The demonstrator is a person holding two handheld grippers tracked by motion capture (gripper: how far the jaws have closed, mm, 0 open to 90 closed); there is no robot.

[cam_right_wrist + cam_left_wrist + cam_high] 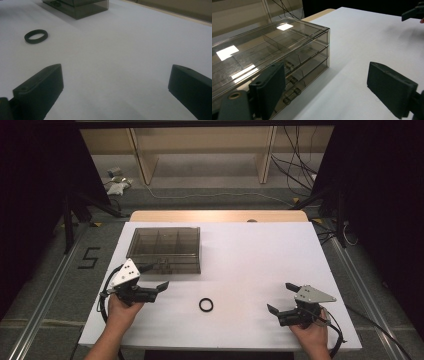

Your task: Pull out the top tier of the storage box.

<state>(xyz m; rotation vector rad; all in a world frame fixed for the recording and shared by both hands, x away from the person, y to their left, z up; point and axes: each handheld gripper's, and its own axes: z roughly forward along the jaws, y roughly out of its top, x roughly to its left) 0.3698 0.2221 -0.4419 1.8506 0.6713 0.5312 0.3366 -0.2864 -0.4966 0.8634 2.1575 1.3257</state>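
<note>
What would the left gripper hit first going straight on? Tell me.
Probably nothing at once: the left gripper points across the bare table, with the drawer box just off to one side. Depth is unclear.

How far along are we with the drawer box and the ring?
Nothing looks done: the smoky transparent plastic drawer box looks shut, and the black rubber ring lies loose on the white table. Left tongs open by the box front; right tongs open, empty. Opening and stowing remain.
</note>
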